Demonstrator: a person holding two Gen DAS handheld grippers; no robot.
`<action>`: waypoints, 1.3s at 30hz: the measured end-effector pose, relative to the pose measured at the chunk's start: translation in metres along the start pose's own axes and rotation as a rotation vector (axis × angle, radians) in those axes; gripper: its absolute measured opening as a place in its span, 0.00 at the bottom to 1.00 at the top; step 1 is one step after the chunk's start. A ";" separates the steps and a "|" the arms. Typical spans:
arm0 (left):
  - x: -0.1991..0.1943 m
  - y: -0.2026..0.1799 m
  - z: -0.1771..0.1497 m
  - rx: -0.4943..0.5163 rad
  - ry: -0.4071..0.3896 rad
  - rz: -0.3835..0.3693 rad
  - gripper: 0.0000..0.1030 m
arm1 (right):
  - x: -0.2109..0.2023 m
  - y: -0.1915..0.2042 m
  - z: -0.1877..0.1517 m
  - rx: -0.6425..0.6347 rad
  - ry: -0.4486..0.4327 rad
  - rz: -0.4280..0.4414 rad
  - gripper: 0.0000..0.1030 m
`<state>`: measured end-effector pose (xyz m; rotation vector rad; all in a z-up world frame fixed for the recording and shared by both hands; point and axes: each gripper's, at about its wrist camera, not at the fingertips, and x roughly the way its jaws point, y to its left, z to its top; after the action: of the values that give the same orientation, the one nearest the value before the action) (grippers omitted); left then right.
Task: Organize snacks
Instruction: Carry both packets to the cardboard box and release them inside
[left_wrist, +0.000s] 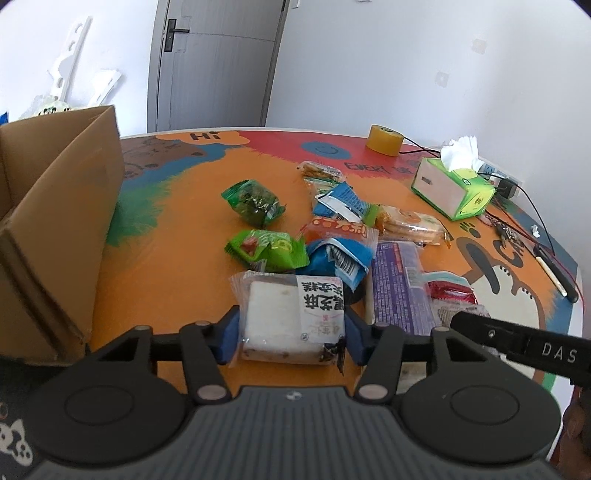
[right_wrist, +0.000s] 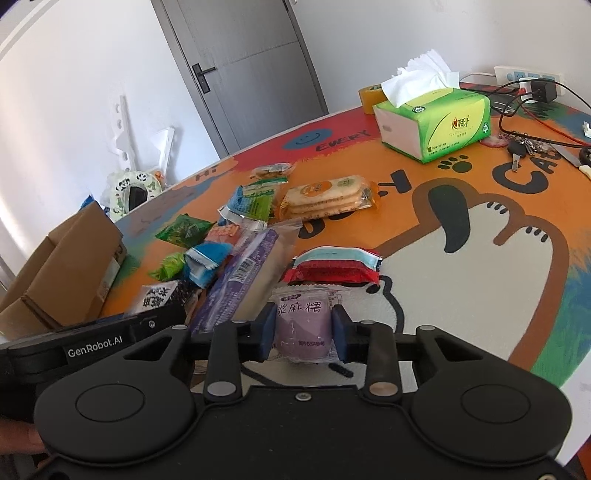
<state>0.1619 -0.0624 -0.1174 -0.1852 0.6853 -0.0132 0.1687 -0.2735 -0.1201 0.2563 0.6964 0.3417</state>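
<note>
Snacks lie heaped mid-table (left_wrist: 155, 258); my left tongs (left_wrist: 291, 338) pinch a white cake packet (left_wrist: 291, 317), my right tongs (right_wrist: 303, 330) pinch a purple mochi packet (right_wrist: 303, 325), each squeezed across its short side. Cardboard box (left_wrist: 55, 221) stands left of the pile, nearer my left hand, so I judge that packet goes in first.

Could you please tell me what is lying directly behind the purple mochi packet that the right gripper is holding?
Behind the purple mochi packet in the right gripper lies a red-wrapped snack. The packet hides that snack's near edge and the table under it.
</note>
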 end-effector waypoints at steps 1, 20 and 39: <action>-0.002 0.002 -0.001 -0.005 -0.001 -0.001 0.54 | -0.002 0.001 0.000 0.000 -0.007 0.002 0.32; -0.085 0.024 0.019 -0.044 -0.168 0.011 0.53 | -0.031 0.052 0.017 -0.046 -0.112 0.109 0.32; -0.128 0.069 0.040 -0.102 -0.296 0.107 0.53 | -0.025 0.116 0.039 -0.106 -0.139 0.236 0.31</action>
<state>0.0850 0.0216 -0.0187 -0.2429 0.3998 0.1498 0.1513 -0.1820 -0.0373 0.2590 0.5100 0.5792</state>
